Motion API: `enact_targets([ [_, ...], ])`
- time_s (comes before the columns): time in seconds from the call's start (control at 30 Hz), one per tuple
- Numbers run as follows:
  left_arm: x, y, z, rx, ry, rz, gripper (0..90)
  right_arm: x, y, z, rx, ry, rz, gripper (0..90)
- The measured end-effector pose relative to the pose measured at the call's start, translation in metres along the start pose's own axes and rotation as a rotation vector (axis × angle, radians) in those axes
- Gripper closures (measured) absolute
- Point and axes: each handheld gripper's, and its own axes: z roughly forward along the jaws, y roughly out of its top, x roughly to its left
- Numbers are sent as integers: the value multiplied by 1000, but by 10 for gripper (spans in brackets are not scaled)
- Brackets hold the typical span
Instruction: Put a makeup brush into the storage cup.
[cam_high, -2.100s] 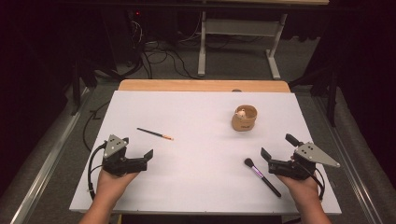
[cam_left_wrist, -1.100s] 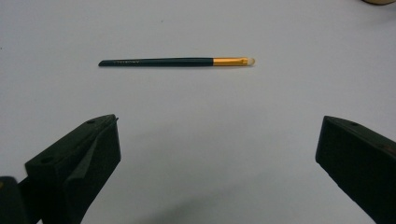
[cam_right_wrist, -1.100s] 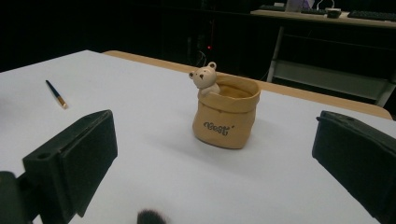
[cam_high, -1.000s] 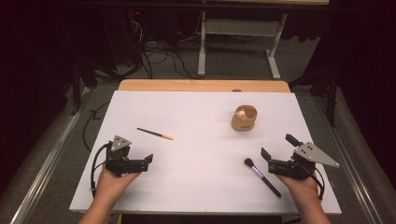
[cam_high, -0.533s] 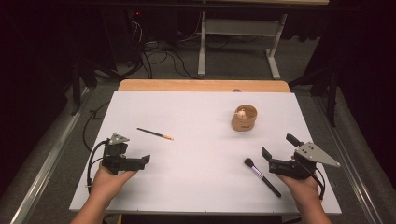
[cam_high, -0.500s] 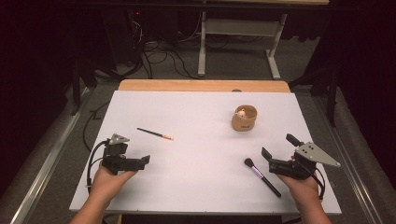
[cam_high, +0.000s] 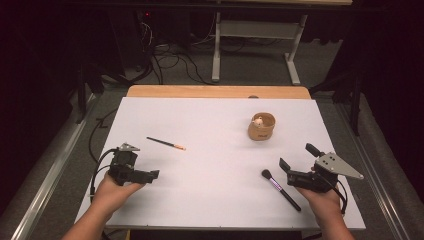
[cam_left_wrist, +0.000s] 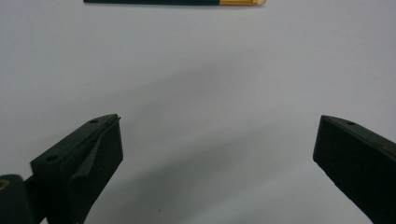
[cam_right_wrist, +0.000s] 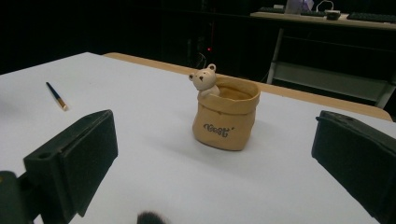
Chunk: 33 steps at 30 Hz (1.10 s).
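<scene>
My left gripper (cam_high: 142, 167) rests at the front left of the white board (cam_high: 215, 120), open and empty. In the left gripper view it (cam_left_wrist: 219, 121) points down at bare white surface, with a dark pen with an orange tip (cam_left_wrist: 173, 2) lying across beyond its jaws. That pen (cam_high: 165, 143) lies just ahead of the left gripper. My right gripper (cam_high: 297, 156) is open at the front right, and a black makeup brush (cam_high: 280, 189) lies beside it on its left. The right gripper (cam_right_wrist: 215, 115) faces a tan bag-shaped pot with a small bear (cam_right_wrist: 224, 119), also seen on the board (cam_high: 261, 127).
The white board lies on a wooden table whose far edge (cam_high: 215, 91) shows behind it. Cables and a desk frame (cam_high: 250, 45) are on the floor beyond. The brush's bristles (cam_right_wrist: 149, 218) peek in low between the right jaws.
My left gripper has drifted slightly left and back and tipped down toward the board. The right gripper, pen, brush and pot have stayed put.
</scene>
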Motion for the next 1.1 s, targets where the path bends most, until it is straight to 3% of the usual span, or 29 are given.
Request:
enact_targets([
  [0.27, -1, 5, -3, 60, -3, 35, 22, 0, 0, 0, 1, -3, 1, 18],
  [0.37, 0, 7, -5, 82, -34, 30, 23, 0, 0, 0, 2, -3, 3, 18],
  [0.73, -8, 16, -5, 197, -14, 121, 24, 0, 0, 0, 4, -3, 5, 18],
  [1.1, -15, 29, -7, 257, -23, 200, 15, -1, 0, -1, 6, -7, 10, 20],
])
